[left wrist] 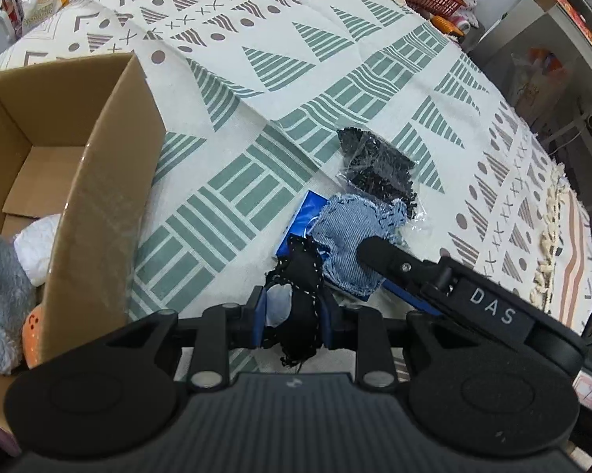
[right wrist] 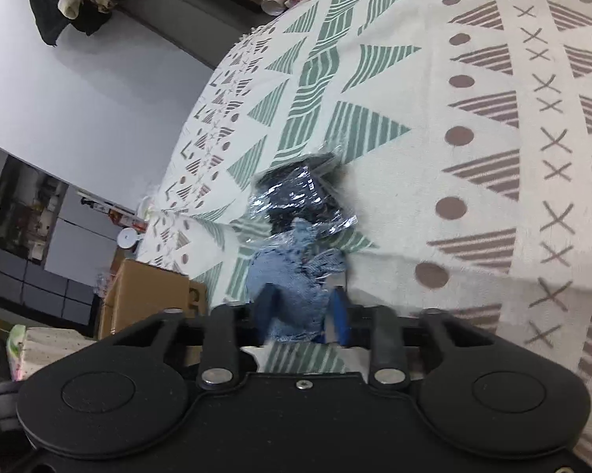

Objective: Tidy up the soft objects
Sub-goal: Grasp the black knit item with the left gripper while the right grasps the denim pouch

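Two grippers, each gripping fabric. Left wrist view: left gripper (left wrist: 294, 311) clamped on black stitched cloth (left wrist: 301, 276) at 6 o'clock; cardboard box (left wrist: 98, 181) at 9 o'clock on patterned tablecloth (left wrist: 335, 79). Right wrist view: right gripper (right wrist: 301, 311) pinching blue denim piece (right wrist: 292, 276); black bagged item (right wrist: 299, 189) beyond at 12 o'clock.

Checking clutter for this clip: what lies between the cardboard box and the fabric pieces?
Only bare patterned cloth between the cardboard box and the fabric pieces, seen in the left wrist view.
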The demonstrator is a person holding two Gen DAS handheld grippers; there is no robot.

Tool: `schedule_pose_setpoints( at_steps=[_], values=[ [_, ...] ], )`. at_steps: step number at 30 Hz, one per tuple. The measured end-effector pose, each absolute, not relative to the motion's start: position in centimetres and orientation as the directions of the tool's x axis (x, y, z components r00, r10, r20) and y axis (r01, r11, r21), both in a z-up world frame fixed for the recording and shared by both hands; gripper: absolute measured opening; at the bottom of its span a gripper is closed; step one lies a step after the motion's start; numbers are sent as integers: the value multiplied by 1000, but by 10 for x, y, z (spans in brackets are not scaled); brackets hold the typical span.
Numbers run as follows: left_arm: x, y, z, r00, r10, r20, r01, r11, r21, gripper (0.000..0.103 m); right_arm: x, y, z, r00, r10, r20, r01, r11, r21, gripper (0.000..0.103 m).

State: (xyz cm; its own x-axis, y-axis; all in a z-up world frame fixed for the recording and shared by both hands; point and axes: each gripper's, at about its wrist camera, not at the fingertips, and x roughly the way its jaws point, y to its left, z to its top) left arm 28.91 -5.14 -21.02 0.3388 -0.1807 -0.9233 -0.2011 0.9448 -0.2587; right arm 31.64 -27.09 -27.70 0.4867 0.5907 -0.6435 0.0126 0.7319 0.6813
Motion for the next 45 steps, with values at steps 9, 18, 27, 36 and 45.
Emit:
schedule_pose_setpoints(
  at_steps=[9, 18, 27, 36, 45],
  values=[
    [283, -39, -192, 369, -206, -906, -204, 933, -295, 26, 297, -278, -259, 497, 560, -663, 56, 741, 669, 9],
    [274, -19, -162, 407, -260, -875, -193, 912, -361, 26, 275, -278, -222, 552, 529, -645, 55, 749, 661, 9],
    [264, 6, -125, 470, -299, -830, -169, 893, -418, 26, 262, -258, -177, 594, 520, -614, 4, 761, 649, 9],
    [257, 44, -103, 522, -284, -804, -185, 883, -432, 26, 259, -222, -151, 595, 554, -582, -59, 752, 656, 9],
    [254, 92, -97, 552, -248, -796, -237, 869, -435, 26, 258, -187, -138, 582, 577, -573, -103, 751, 652, 9]
  ],
)
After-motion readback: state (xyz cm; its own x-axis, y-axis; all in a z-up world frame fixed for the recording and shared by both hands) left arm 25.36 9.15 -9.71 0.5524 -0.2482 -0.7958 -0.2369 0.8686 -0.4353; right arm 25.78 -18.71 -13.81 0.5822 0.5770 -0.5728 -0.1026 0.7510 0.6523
